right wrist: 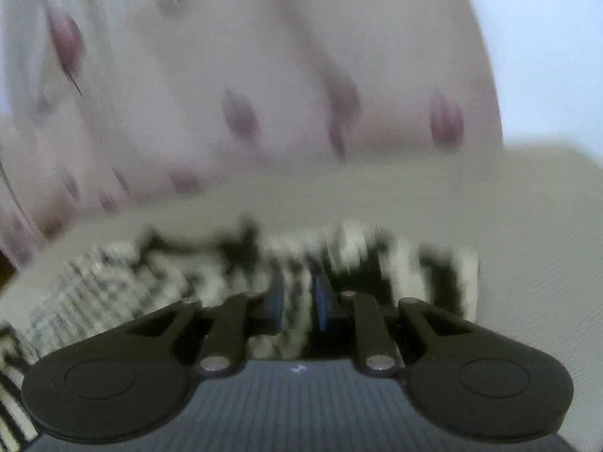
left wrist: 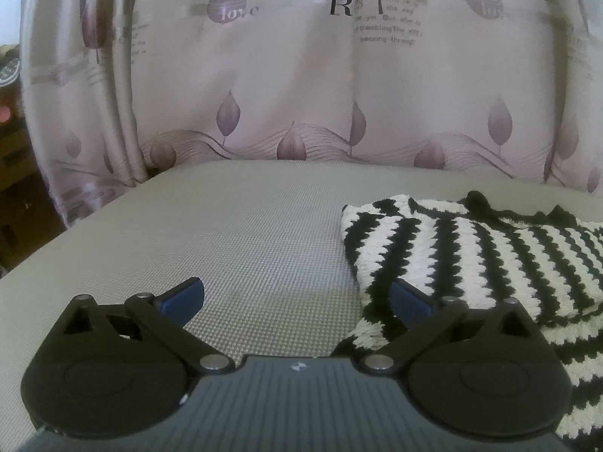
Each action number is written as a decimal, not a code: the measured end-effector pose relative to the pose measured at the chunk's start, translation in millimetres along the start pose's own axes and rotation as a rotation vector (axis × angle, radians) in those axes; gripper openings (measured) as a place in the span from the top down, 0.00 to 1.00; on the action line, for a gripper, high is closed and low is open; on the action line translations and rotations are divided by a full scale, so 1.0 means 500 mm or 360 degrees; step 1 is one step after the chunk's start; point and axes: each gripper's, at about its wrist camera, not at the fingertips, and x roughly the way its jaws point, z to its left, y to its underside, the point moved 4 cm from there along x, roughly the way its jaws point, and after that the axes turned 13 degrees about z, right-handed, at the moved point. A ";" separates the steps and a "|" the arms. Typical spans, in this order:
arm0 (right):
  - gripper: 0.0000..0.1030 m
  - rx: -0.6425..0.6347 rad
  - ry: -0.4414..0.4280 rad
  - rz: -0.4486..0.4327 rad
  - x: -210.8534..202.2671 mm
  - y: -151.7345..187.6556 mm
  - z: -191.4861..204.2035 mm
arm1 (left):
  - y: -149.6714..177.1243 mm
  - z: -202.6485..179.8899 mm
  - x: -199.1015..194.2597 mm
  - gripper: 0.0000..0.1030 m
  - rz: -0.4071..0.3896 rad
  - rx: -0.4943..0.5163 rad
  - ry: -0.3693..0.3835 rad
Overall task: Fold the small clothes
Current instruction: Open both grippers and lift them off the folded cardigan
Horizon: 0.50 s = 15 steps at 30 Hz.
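Right tongs [right wrist: 297, 307] — stripes [right wrist: 377, 260] running away

I am facing a pale curtain [left wrist: 301, 86] hanging behind, printed with purple leaves and lettering; I am working over a grey woven mat [left wrist: 233, 233].

I see a grey woven surface [left wrist: 241, 233] filling the near and middle ground, its fine mesh texture sharp in the left wrist view. Along its far edge hangs a pale pink curtain [left wrist: 301, 86], printed with mauve leaves, wavy lines and bits of text such as "love" and a large "R"; it falls in folds at the far left. Past the curtain's left edge I make out dark, cluttered shelving [left wrist: 11, 120], too dim to read. My right wrist view is motion-blurred: the same curtain [right wrist: 264, 75], and a plain bluish-white wall [right wrist: 546, 49] at far right.
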 end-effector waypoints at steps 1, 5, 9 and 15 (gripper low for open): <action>0.84 0.0000 -0.0004 0.0009 0.001 -0.002 -0.001 | 0.000 -0.001 0.002 0.00 0.0007 0.0002 -0.0002; 0.84 -0.0003 0.0000 0.0008 0.007 -0.008 -0.003 | -0.001 -0.001 0.013 0.00 0.0061 -0.0002 0.0003; 0.80 0.0183 -0.0108 -0.0107 -0.088 0.004 0.004 | -0.001 0.013 0.023 0.00 0.0123 -0.0043 0.0179; 0.34 0.0035 -0.0265 -0.0230 -0.307 0.182 0.041 | 0.029 0.100 -0.046 0.00 0.0253 -0.0207 0.0745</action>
